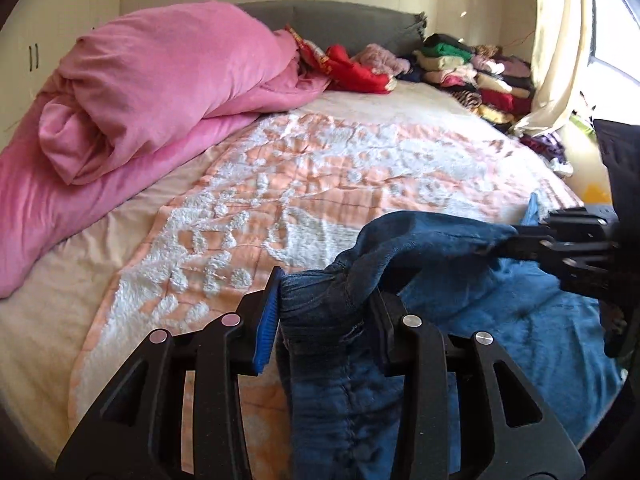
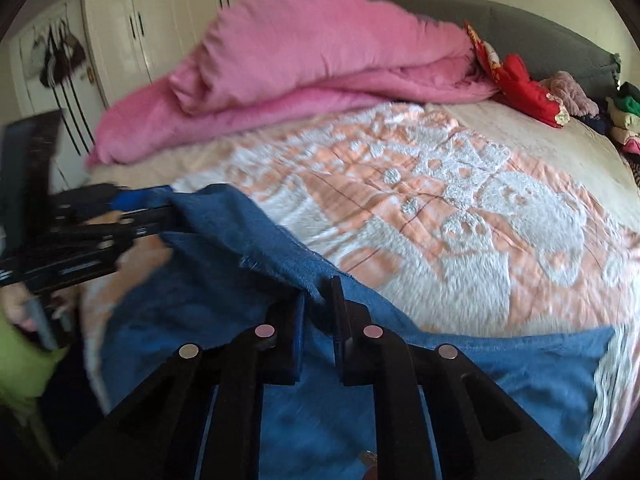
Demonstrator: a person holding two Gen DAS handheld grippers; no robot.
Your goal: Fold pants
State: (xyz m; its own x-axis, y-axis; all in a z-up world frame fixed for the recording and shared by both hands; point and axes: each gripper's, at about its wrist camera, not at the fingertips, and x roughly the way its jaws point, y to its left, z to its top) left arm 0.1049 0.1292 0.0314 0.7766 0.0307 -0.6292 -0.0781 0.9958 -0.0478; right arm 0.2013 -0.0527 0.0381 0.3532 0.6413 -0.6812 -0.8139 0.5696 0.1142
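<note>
Both tools are gripping the blue pants (image 1: 460, 320) right now, and the garment is lying across the near edge of the bed (image 1: 360, 168), part of it raised off the peach and white patterned bedspread (image 2: 440, 208). In the left wrist view the left tool (image 1: 324, 304) is sitting at six o'clock, its jaws partly closed and clamping a thick gathered bunch of the dark blue fabric, which looks like the waistband, with one blue pad (image 1: 267, 320) pressing against the cloth on its left side. Over at three o'clock in that same view the right tool (image 1: 520, 240) is pinching another edge of the fabric, and a band of cloth is arching between the two. Switching to the right wrist view, the right tool (image 2: 320, 300) is squeezed nearly shut on a thin hem of the pants (image 2: 480, 380), while the left tool (image 2: 160, 208) is showing at nine o'clock, blurred, biting the far corner. A green sleeve (image 2: 20, 360) is peeking in at eight o'clock. A rolled pink duvet (image 1: 140, 92) is lying at eleven o'clock, and stacks of folded clothes (image 1: 472, 76) are sitting at one o'clock by the curtain (image 1: 560, 48)
</note>
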